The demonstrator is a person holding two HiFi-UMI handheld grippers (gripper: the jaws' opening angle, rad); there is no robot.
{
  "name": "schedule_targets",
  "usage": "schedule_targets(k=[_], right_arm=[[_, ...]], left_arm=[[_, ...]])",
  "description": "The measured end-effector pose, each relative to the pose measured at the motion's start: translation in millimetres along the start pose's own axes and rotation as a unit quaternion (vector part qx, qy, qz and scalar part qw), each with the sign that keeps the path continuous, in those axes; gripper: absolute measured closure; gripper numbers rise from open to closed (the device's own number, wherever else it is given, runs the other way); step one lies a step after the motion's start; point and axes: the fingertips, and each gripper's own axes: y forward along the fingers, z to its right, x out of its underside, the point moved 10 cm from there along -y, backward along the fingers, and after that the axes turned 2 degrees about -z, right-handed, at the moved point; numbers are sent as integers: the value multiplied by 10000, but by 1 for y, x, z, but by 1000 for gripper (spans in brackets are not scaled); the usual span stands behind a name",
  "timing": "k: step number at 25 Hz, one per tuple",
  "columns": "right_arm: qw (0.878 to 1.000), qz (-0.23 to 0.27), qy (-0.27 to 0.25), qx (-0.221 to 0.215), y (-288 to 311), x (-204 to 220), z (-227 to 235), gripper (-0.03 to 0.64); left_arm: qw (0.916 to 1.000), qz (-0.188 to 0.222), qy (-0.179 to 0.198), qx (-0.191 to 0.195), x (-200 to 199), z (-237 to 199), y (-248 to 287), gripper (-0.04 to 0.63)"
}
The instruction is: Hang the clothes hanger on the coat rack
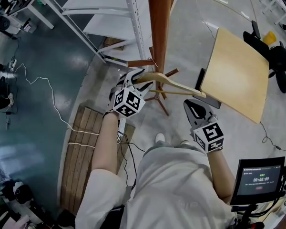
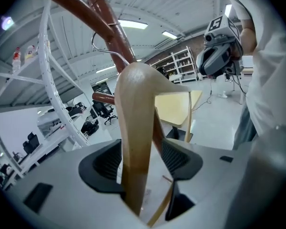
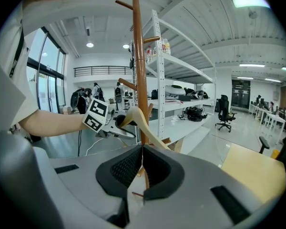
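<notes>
The brown coat rack rises right in front of me. A pale wooden hanger is held level against its pole, between my two grippers. My left gripper stands open around the hanger's left arm, with the pads apart from the wood. The hanger's wire hook curls behind a peg of the rack; whether it rests on the peg I cannot tell. My right gripper is shut on the hanger's thin right end, seen in the right gripper view, with the hanger running toward the pole.
A light wooden tabletop stands close on the right, with black office chairs beyond it. White metal shelving is behind the rack. A wooden pallet and a white cable lie on the floor at left. A monitor sits bottom right.
</notes>
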Motion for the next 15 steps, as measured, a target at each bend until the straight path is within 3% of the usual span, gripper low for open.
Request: schedule_targets(k=[15], right_arm=[[9999, 104, -23, -129, 1, -2, -3, 604]], left_arm=[[9923, -429, 681, -941, -20, -2, -31, 345]])
